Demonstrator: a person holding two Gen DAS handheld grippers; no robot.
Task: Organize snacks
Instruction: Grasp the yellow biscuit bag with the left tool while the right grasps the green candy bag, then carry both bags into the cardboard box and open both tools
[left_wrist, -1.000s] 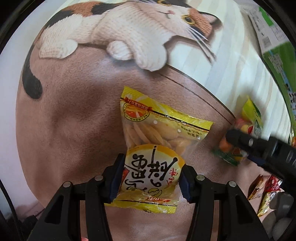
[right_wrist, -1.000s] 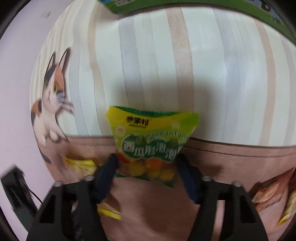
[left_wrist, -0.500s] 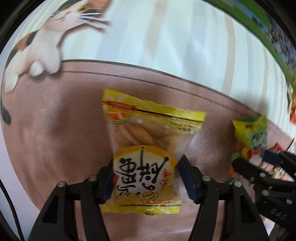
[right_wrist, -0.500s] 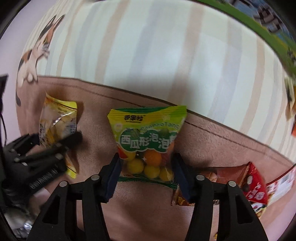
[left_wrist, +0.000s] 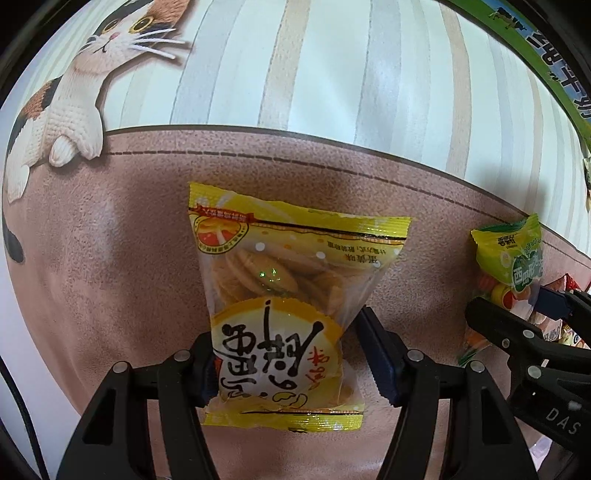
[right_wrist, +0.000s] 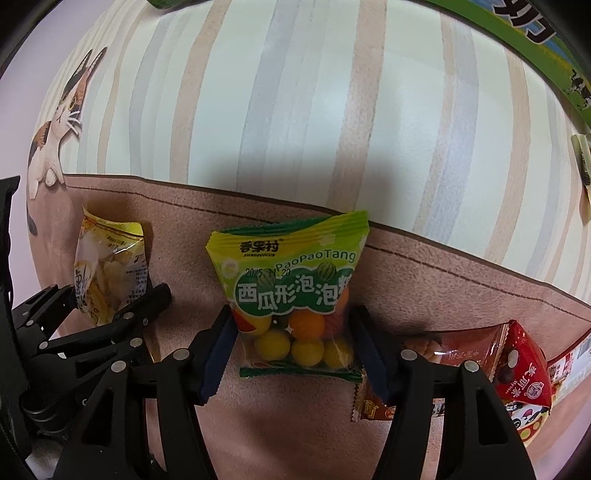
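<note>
A yellow biscuit packet lies flat on the brown part of the mat. My left gripper straddles its lower half, open, with a gap showing at the right pad. To its right, a green bubble-gum packet with coloured balls also lies on the mat. My right gripper stands around its lower half; the jaws are opening and the pads sit just off its edges. The right wrist view shows the biscuit packet and the left gripper at its left.
Red and brown snack packets lie close to the right of the right gripper. A green printed carton borders the far right. The mat carries a cat picture at far left and pale stripes beyond the packets.
Both grippers moved right across the mat with their packets. Both jaws have widened off the packets, which now rest on the mat side by side.
</note>
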